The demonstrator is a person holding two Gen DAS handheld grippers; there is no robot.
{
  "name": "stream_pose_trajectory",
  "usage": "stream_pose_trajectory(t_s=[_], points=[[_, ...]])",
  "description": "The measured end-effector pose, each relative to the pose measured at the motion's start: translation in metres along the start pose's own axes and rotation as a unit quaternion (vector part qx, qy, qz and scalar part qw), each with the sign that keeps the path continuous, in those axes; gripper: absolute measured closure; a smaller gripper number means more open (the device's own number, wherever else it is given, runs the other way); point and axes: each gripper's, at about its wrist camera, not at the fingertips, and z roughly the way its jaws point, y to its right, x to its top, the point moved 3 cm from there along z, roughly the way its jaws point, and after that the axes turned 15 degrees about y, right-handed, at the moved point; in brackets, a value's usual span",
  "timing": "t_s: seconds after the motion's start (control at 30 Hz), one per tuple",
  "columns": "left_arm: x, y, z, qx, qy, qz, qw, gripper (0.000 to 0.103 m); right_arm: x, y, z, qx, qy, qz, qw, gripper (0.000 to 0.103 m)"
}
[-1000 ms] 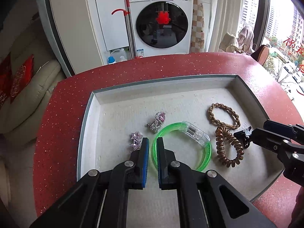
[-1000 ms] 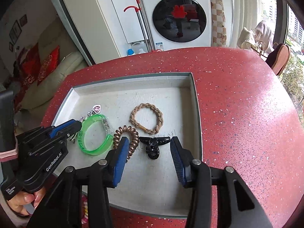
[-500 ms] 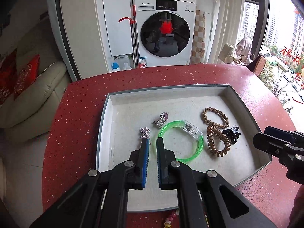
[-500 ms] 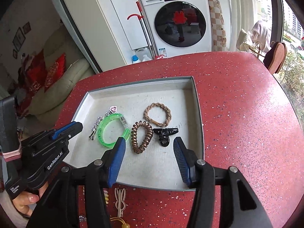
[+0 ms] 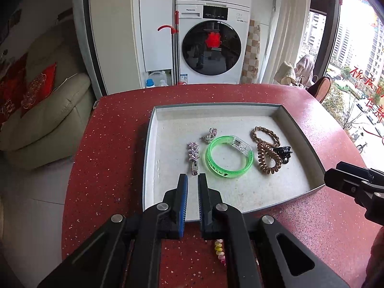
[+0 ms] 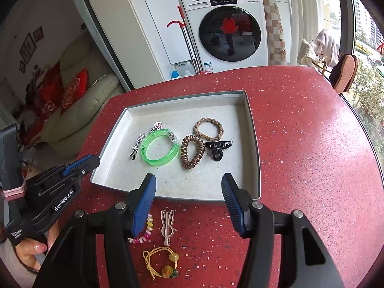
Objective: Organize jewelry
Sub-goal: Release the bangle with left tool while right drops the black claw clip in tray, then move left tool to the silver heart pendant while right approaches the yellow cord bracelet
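Observation:
A grey tray (image 5: 298,124) (image 6: 254,144) on the red table holds a star hair clip (image 5: 193,154) (image 6: 136,146), a pink charm (image 5: 210,135) (image 6: 157,126), a green bangle (image 5: 229,157) (image 6: 159,151), a brown coil hair tie (image 5: 267,157) (image 6: 192,152), a braided bracelet (image 5: 264,135) (image 6: 208,129) and a black claw clip (image 5: 284,153) (image 6: 217,148). My left gripper (image 5: 192,180) (image 6: 92,162) is nearly shut and empty, over the tray's near edge. My right gripper (image 6: 188,183) (image 5: 336,175) is open and empty, above the tray's near edge.
On the bare table in front of the tray lie a beige rabbit-ear hair clip (image 6: 167,225), a pink and yellow coil tie (image 6: 144,230) (image 5: 219,249) and a yellow cord tie with beads (image 6: 163,261). A washing machine (image 5: 211,43) and a sofa (image 5: 43,117) stand beyond the table.
Both grippers have pulled back and up from the tray; the jewelry looks smaller and the loose pieces in front of the tray have come into view. The items have not moved.

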Motion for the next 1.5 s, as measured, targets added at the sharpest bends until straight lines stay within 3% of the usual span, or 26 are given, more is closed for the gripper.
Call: stream_pose_trajectory(t_s=[0.33, 0.37, 0.4, 0.43, 0.77, 0.8, 0.9, 1.27, 1.5], points=[[-0.032, -0.026, -0.030, 0.009, -0.012, -0.028, 0.9995, 0.076, -0.029, -0.002, -0.026, 0.002, -0.008, 0.008, 1.000, 0.030], [-0.035, -0.027, -0.032, 0.010, -0.014, -0.029, 0.9994, 0.064, -0.033, -0.003, -0.028, 0.002, -0.009, 0.009, 1.000, 0.029], [-0.039, -0.028, -0.035, 0.010, -0.016, -0.029, 0.9994, 0.039, -0.037, -0.003, -0.030, 0.002, -0.011, 0.010, 1.000, 0.027], [-0.042, -0.029, -0.036, 0.016, -0.022, -0.031, 0.9991, 0.000, -0.040, -0.003, -0.031, 0.003, -0.013, 0.011, 1.000, 0.024], [-0.070, -0.023, -0.033, 0.021, -0.017, -0.012, 0.9996, 0.000, -0.064, 0.001, -0.049, 0.010, -0.003, 0.039, 0.999, 0.013], [-0.073, -0.022, -0.032, 0.021, -0.018, -0.011, 0.9996, 0.000, -0.065, 0.000, -0.051, 0.013, 0.000, 0.041, 0.999, 0.000], [-0.082, -0.019, -0.030, 0.018, -0.025, -0.008, 0.9995, 0.000, -0.068, -0.001, -0.057, 0.023, 0.008, 0.047, 0.999, 0.000], [-0.111, -0.007, -0.041, 0.017, -0.036, 0.019, 0.9990, 0.000, -0.095, -0.003, -0.047, 0.000, -0.055, 0.031, 0.998, 0.000], [-0.122, 0.005, -0.043, -0.013, -0.051, 0.035, 0.9980, 0.000, -0.105, -0.009, -0.039, -0.020, -0.069, -0.008, 0.997, 0.000]])
